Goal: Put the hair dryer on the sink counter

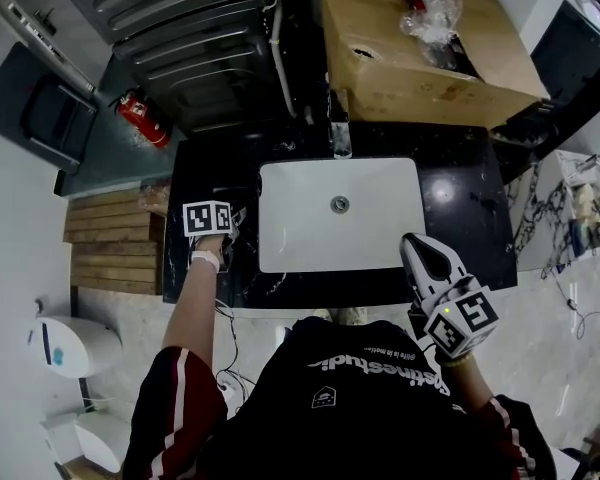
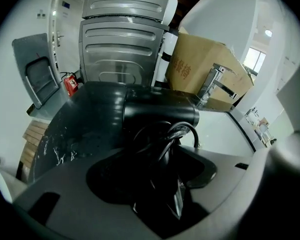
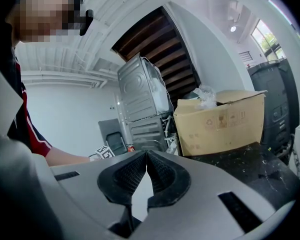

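A black hair dryer (image 2: 160, 111) with its coiled cord lies on the black marble counter (image 2: 65, 129), left of the white sink (image 1: 340, 213). In the left gripper view its barrel points away and its handle runs back between the jaws. My left gripper (image 2: 155, 159) stands wide around that handle, and the pads look clear of it. From the head view the left gripper (image 1: 230, 230) is over the counter's left part, and the dryer is hard to make out against the dark stone. My right gripper (image 1: 420, 253) hangs at the counter's front right edge, shut and empty, its pads (image 3: 135, 171) touching.
A chrome faucet (image 1: 340, 133) stands behind the sink. A large cardboard box (image 1: 420, 38) sits on the counter's back right. Grey stacked appliances (image 1: 200, 28) and a red fire extinguisher (image 1: 142, 118) are behind on the left. Wooden slats (image 1: 110, 243) lie left of the counter.
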Motion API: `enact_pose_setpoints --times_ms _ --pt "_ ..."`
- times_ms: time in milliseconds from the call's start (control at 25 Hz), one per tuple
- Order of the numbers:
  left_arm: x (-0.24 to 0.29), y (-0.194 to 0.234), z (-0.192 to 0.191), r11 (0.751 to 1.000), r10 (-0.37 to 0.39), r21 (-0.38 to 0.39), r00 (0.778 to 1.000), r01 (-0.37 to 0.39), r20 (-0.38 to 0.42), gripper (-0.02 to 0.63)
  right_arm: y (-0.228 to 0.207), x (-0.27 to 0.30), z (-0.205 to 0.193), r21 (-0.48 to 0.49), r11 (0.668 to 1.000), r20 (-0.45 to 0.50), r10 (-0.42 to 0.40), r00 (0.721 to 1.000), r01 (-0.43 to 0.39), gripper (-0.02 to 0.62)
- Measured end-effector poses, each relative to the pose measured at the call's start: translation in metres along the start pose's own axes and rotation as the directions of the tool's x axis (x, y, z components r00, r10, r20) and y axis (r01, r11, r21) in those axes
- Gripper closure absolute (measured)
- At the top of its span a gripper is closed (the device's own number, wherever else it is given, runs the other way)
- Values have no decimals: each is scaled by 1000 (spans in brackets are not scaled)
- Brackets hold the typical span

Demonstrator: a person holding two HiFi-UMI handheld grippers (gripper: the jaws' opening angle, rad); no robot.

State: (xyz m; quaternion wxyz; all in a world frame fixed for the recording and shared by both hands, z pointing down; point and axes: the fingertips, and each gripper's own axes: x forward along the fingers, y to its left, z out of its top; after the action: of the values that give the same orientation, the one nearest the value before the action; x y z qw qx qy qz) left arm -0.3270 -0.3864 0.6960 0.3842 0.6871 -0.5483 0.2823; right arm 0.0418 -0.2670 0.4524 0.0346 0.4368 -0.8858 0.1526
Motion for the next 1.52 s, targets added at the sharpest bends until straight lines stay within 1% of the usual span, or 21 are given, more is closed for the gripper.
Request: enact_pose_setpoints --times_ms 40,160,320,560,680,760,840,960,1040,1160,1320,1440,1520 --pt "-1 -1 1 1000 -9 -7 1000 9 7 329 -1 -1 0 2 1000 1 -1 1000 1 555" --pt "-4 0 1 1000 -21 -20 999 22 26 311 -4 -2 1 6 1000 3 -5 1000 5 555" --pt "-10 3 2 1000 -14 -4 999 15 38 307 -8 -4 1 9 1000 11 -14 1000 14 557" --pt "-35 4 11 999 -42 -15 995 44 95 305 -14 -3 2 15 1000 20 -16 1000 16 555" --pt "-52 5 21 998 -38 -36 987 44 156 304 -19 -2 6 11 1000 31 -21 999 20 555" --pt "-65 2 27 998 -31 -48 978 42 204 304 -20 -2 10 8 1000 37 -22 999 22 555" --pt "-75 -7 32 997 -41 -51 968 55 247 304 -22 -1 14 3 1000 43 -23 999 23 557" --pt "-87 -30 44 993 -85 -50 945 106 316 305 -24 0 19 0 1000 51 -22 998 22 555" --pt "-97 -50 53 992 -111 -12 928 123 355 315 -24 2 22 2 1000 54 -18 998 18 555" --pt "-114 -78 70 990 -140 67 901 123 411 340 -24 2 26 -6 1000 58 -15 998 15 557" --pt "-141 -112 94 981 -182 152 852 122 490 379 -23 4 29 -15 1000 61 -15 998 16 557" --pt "-160 -143 108 964 -241 224 815 141 526 395 -24 5 32 -21 1000 64 -16 998 17 555" --pt "-175 -165 117 951 -278 274 785 144 553 423 -25 5 34 -24 1000 66 -18 998 20 557"
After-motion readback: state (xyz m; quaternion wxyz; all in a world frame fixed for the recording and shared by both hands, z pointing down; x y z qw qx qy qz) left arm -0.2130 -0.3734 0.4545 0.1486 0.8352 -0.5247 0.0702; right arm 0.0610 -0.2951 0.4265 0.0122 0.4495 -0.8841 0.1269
